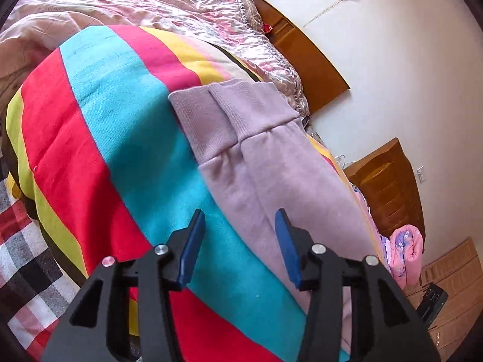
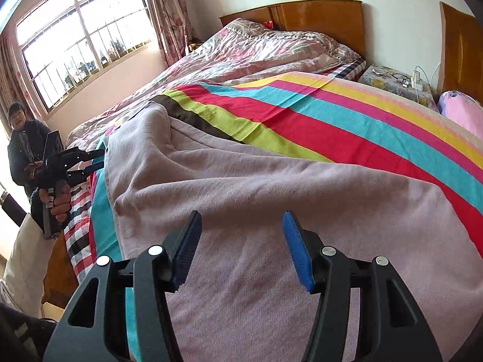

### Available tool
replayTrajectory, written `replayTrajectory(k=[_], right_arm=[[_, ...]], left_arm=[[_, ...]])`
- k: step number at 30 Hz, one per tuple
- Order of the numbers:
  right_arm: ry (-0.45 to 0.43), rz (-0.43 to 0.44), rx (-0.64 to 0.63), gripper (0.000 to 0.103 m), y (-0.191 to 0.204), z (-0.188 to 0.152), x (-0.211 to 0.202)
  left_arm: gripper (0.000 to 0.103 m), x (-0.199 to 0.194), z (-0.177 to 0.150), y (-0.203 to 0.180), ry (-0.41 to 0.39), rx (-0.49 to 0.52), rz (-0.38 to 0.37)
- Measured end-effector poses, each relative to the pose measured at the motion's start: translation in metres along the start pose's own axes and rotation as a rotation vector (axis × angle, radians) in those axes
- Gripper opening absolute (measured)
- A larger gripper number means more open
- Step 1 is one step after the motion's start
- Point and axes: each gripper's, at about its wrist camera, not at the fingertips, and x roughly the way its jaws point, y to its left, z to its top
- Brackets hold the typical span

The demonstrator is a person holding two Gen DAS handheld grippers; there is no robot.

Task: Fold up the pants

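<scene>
One pair of lilac pants [image 1: 256,157] lies spread on a striped blanket [image 1: 114,138] covering the bed [image 2: 271,45], its two ribbed cuffs at the far end in the left wrist view. Two claws hang above the fabric: the left claw [image 1: 240,220] and the right claw [image 2: 241,223], each half open, gripping nothing. One person [image 2: 22,138] stands at far left by the window [image 2: 81,30].

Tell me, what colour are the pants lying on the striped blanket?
The pants are a pale lilac-purple, plain with no pattern; the left wrist view shows it best, ribbed cuffs included.
</scene>
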Motion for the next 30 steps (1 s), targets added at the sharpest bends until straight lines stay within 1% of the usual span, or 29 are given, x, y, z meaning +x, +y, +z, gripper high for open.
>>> replayTrajectory(k=[2,5,7,9,10,11,12,13,16,17,19,20,21,22,23,24,25,26,27,28,29,30], right_arm=[[0.007,0.012,-0.074,0.055,0.013,0.013,0.005],[0.009,0.016,-0.227,0.055,0.027,0.039,0.018],[0.020,0.014,-0.284,0.054,0.025,0.059,0.030],[0.056,0.041,-0.329,0.052,0.021,0.078,0.049],[0.085,0.058,-0.356,0.047,0.020,0.085,0.061],[0.126,0.078,-0.385,0.045,0.019,0.091,0.075],[0.166,0.095,-0.417,0.042,0.020,0.095,0.089],[0.202,0.116,-0.454,0.041,0.021,0.097,0.101],[0.282,0.239,-0.554,0.041,0.030,0.098,0.122],[0.308,0.259,-0.581,0.041,0.034,0.097,0.129],[0.354,0.269,-0.625,0.041,0.041,0.091,0.142],[0.366,0.268,-0.644,0.041,0.045,0.087,0.146],[0.349,0.274,-0.651,0.039,0.047,0.084,0.145],[0.341,0.279,-0.649,0.025,0.049,0.083,0.144],[0.311,0.254,-0.669,0.014,0.052,0.080,0.139],[0.276,0.216,-0.695,0.007,0.056,0.076,0.133],[0.243,0.190,-0.707,0.007,0.059,0.074,0.124],[0.196,0.172,-0.707,0.007,0.062,0.076,0.112],[0.130,0.157,-0.689,0.007,0.063,0.081,0.095],[0.055,0.127,-0.659,0.007,0.061,0.089,0.080],[0.007,0.087,-0.635,0.007,0.057,0.096,0.071],[-0.001,0.064,-0.607,0.007,0.048,0.101,0.071]], left_arm=[[0.057,-0.001,0.004,-0.006,-0.024,0.020,-0.020],[0.057,0.005,0.017,-0.016,-0.042,0.029,-0.042],[0.057,0.010,0.025,-0.018,-0.037,0.029,-0.032],[0.057,0.022,0.032,-0.019,-0.019,0.027,-0.026],[0.056,0.029,0.035,-0.018,-0.009,0.026,-0.018],[0.056,0.035,0.039,-0.017,-0.002,0.024,-0.017],[0.056,0.038,0.040,-0.018,0.000,0.023,-0.018],[0.056,0.040,0.041,-0.018,0.001,0.027,-0.014],[0.056,0.048,0.044,-0.018,0.004,0.023,0.003],[0.056,0.050,0.045,-0.018,0.005,0.028,0.010],[0.056,0.054,0.044,-0.020,0.001,0.045,0.032],[0.051,0.055,0.043,-0.022,-0.003,0.057,0.058],[0.036,0.056,0.042,-0.026,-0.005,0.079,0.099],[0.026,0.057,0.041,-0.028,-0.005,0.104,0.112],[0.018,0.057,0.040,-0.030,-0.010,0.113,0.110],[0.014,0.056,0.038,-0.032,-0.024,0.121,0.124],[0.012,0.054,0.036,-0.036,-0.042,0.142,0.142],[0.008,0.049,0.035,-0.042,-0.069,0.170,0.162],[0.005,0.042,0.033,-0.047,-0.100,0.190,0.178],[0.004,0.035,0.032,-0.050,-0.128,0.192,0.178],[0.002,0.029,0.034,-0.050,-0.152,0.181,0.172],[0.002,0.026,0.033,-0.049,-0.163,0.167,0.180]])
